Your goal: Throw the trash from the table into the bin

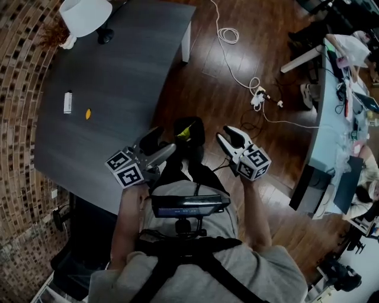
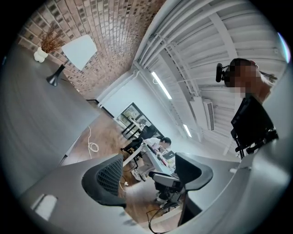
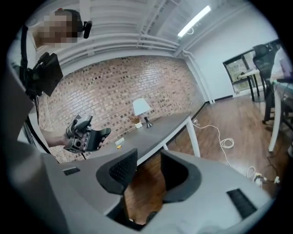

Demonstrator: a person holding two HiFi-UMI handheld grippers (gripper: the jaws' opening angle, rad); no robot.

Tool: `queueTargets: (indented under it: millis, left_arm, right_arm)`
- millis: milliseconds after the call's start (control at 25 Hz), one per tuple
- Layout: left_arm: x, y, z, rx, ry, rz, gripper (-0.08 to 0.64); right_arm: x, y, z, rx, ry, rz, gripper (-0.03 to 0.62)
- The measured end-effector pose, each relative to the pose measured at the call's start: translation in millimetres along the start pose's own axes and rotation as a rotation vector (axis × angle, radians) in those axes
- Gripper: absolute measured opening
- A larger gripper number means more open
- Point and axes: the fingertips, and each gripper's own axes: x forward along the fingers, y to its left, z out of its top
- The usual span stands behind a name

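On the dark grey table point(image 1: 118, 71) lie a small white piece point(image 1: 67, 102) and a small yellow scrap point(image 1: 87, 113), far left of both grippers. A black bin point(image 1: 189, 139) stands on the floor by the table's front corner, with something yellow point(image 1: 186, 132) inside. My left gripper point(image 1: 167, 138) hovers just left of the bin, open and empty point(image 2: 149, 178). Just right of the bin, my right gripper point(image 1: 223, 132) has a narrower gap with nothing in it point(image 3: 149, 171). The right gripper view also shows the table point(image 3: 155, 130) and the left gripper point(image 3: 84, 135).
A white lamp point(image 1: 86, 15) stands at the table's far end. A white cable point(image 1: 228, 35) and a power strip point(image 1: 259, 97) lie on the wood floor. A cluttered light desk point(image 1: 334, 118) is at the right, a black chair point(image 1: 89, 237) at the lower left.
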Motion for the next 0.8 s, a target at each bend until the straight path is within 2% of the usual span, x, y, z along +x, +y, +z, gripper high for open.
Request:
queueTargets:
  millis: [200,440,800]
  left_arm:
    - [11,-7,-1,0.037,0.012,0.004,0.347]
    - [13,-15,-1,0.056,-0.004,0.000,0.347]
    - [9,-12,1,0.085,-0.024,0.056,0.345]
  right_arm:
    - [1,14,9,-0.101,0.016,0.027,0.153]
    - [4,20,15,-0.132,0.023,0.056,0.153]
    - [4,27,21,-0.182,0.027,0.091,0.155]
